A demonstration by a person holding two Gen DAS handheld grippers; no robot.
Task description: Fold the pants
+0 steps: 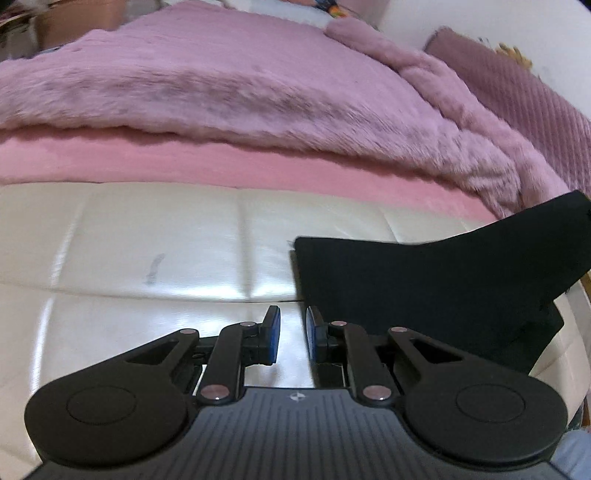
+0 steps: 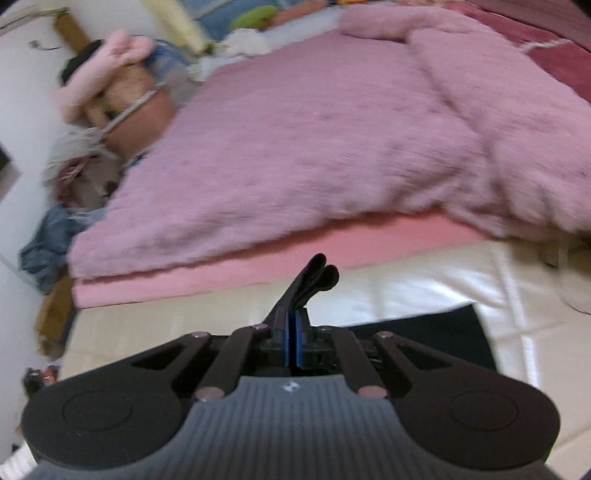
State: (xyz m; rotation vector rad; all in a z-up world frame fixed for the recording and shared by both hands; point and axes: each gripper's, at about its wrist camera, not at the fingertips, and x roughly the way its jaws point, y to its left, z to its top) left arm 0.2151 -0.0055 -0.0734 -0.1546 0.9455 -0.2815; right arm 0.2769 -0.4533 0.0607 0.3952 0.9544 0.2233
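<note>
A: Containers first. Anything?

B: Only a brown cardboard box [image 1: 70,18] at far left past the bed, contents hidden. In the right wrist view there's a heap at left, a pink plush item [image 2: 110,62] on top, blue denim cloth [image 2: 48,240] lower down. Blurry, probably toys and laundry, can't say more.

A: Task item?

B: Black folded pants [image 1: 436,280], smooth fabric, lying flat on the cream padded leather bench [image 1: 147,258]. In the left wrist view they sit right of centre, one part rising up toward the right edge of frame.

A: Surroundings?

B: Fuzzy lilac-pink blanket [image 1: 240,92] over the bed behind the bench, a flat salmon-pink sheet [image 1: 147,158] showing under its edge. A mauve ribbed cushion [image 1: 517,92] at far right.

A: Left gripper?

B: Left gripper [image 1: 293,338] is low over the bench, fingers spread with a gap between the blue pads [image 1: 274,338], holding nothing. It sits just beside the pants' near-left corner; the right finger overlaps the fabric edge in view, contact unclear.

A: Right?

B: Right gripper [image 2: 293,341] is level over the bench, pointing at the bed, pads pressed together on a doubled edge of the black pants [image 2: 314,280], which sticks up past the tips. More of the fabric lies flat to its right.
</note>
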